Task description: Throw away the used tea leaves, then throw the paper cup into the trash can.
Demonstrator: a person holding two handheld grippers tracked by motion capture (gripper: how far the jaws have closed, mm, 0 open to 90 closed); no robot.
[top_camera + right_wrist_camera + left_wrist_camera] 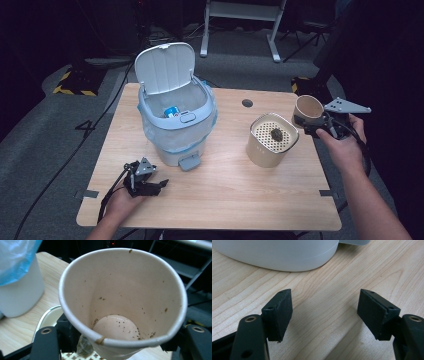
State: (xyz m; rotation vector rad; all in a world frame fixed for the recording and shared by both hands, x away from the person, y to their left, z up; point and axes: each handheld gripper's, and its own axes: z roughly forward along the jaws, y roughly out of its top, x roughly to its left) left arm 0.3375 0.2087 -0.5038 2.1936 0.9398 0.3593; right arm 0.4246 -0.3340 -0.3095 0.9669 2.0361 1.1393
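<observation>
My right gripper [312,124] is shut on a paper cup [308,109] and holds it above the table's right edge, just right of a cream container [265,152]. In the right gripper view the cup [120,297] is tilted toward the camera and empty, with brown specks inside; its rim is pinched between the jaws of that gripper [120,340]. A dark clump [276,134] lies on the container's perforated insert. My left gripper [157,186] rests open on the table's front left, with only bare wood between its pads [283,312].
A white pedal bin [177,145] with a blue liner stands at the left centre of the wooden table [225,195]. Its lid [165,67] is up and a blue can [172,111] lies inside. The bin's base [277,255] rises just beyond my left gripper.
</observation>
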